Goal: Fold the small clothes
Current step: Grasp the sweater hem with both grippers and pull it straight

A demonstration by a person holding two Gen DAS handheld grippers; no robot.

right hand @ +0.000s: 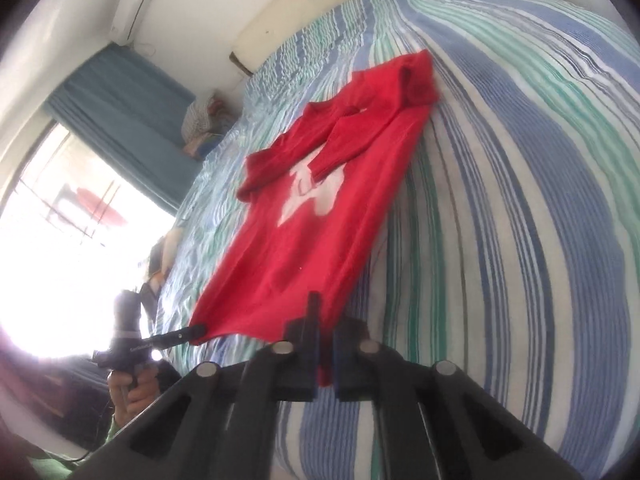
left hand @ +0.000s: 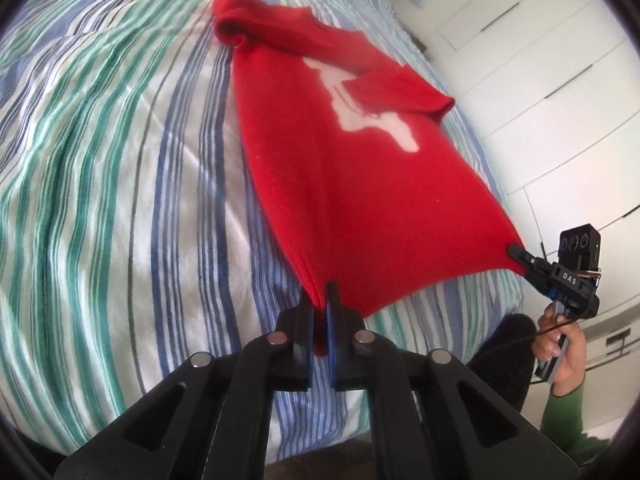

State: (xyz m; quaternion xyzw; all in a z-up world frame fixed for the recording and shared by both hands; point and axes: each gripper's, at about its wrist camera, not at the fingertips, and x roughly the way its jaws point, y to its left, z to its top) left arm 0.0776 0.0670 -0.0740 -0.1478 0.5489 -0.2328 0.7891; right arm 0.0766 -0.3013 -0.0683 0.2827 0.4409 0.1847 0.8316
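Note:
A small red long-sleeved top (left hand: 340,168) with a white print lies on the striped bed, both sleeves folded across its chest. Its hem is lifted off the bed and stretched between the grippers. My left gripper (left hand: 320,300) is shut on one hem corner. My right gripper (right hand: 322,312) is shut on the other hem corner. The right gripper also shows at the right of the left wrist view (left hand: 516,250), pinching the cloth. The left gripper shows in the right wrist view (right hand: 196,330) at the opposite corner. The top (right hand: 320,208) reaches away toward its collar.
The bed cover (left hand: 100,180) has blue, green and white stripes and fills most of both views. White wardrobe doors (left hand: 560,80) stand beside the bed. A bright window with a blue curtain (right hand: 120,120) and a pile of cloth (right hand: 204,120) lie beyond the bed.

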